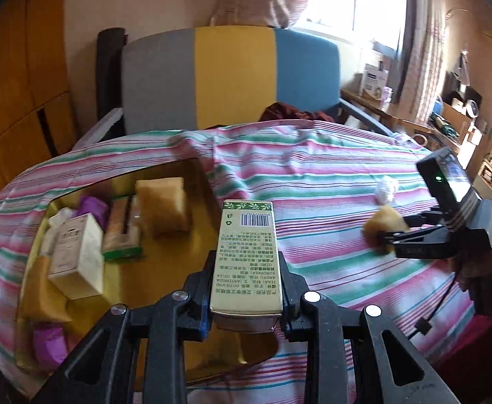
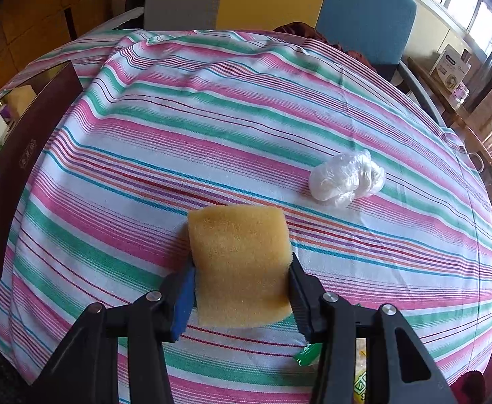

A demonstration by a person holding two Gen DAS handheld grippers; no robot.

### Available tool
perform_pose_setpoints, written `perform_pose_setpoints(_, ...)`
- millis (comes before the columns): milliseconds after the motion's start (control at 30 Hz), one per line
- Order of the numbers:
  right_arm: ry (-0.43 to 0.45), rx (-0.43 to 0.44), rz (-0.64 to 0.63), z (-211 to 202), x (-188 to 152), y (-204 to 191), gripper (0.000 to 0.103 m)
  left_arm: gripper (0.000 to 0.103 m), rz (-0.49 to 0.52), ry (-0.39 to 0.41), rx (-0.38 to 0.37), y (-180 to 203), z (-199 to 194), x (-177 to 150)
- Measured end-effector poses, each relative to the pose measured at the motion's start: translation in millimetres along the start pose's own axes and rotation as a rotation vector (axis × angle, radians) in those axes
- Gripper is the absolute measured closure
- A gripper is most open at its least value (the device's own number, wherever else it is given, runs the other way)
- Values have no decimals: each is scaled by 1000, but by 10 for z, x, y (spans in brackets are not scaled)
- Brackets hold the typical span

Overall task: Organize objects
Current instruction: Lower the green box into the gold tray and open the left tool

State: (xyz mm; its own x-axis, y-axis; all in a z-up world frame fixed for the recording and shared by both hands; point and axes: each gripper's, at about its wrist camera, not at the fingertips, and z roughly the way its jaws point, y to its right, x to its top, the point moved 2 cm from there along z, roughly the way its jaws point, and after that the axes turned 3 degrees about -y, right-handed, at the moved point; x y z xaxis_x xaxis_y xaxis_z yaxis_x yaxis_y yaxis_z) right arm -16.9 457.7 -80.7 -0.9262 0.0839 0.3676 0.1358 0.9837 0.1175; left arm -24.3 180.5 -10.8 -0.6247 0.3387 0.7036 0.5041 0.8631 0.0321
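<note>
My left gripper (image 1: 247, 271) is shut on a tall green-and-cream carton (image 1: 247, 256) with a barcode, held above the near right edge of a gold-lined box (image 1: 209, 188). The box holds a yellow sponge (image 1: 163, 202), a cream carton (image 1: 75, 256), a green packet (image 1: 123, 232) and purple items (image 1: 92, 207). My right gripper (image 2: 241, 282) is shut on a second yellow sponge (image 2: 239, 262) just above the striped cloth (image 2: 212, 118); it also shows in the left wrist view (image 1: 386, 230). A crumpled white plastic bag (image 2: 347, 178) lies on the cloth, beyond and right of the sponge.
The box's dark red outer wall (image 2: 20, 168) stands at the left. A green wrapper (image 2: 308, 353) lies under my right gripper. A grey, yellow and blue chair back (image 1: 232, 74) stands behind the table. Cluttered shelves (image 1: 461, 118) are at the right.
</note>
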Motion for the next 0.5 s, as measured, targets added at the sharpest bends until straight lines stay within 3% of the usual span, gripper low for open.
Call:
perform_pose_setpoints(133, 2, -10, -8, -2, -11, -15, 53, 73, -47, 0, 100, -400, -73, -108)
perform_pose_setpoints(267, 3, -16, -8, 1, -16, -19, 53, 73, -98, -20, 155, -716, -81, -218)
perform_pose_setpoints(400, 2, -21, -8, 0, -13, -28, 53, 73, -156, -55, 151, -946, -56, -329)
perform_pose_setpoints(500, 2, -27, -9, -6, -22, -40, 53, 73, -254, -93, 84, -1150, -25, -407)
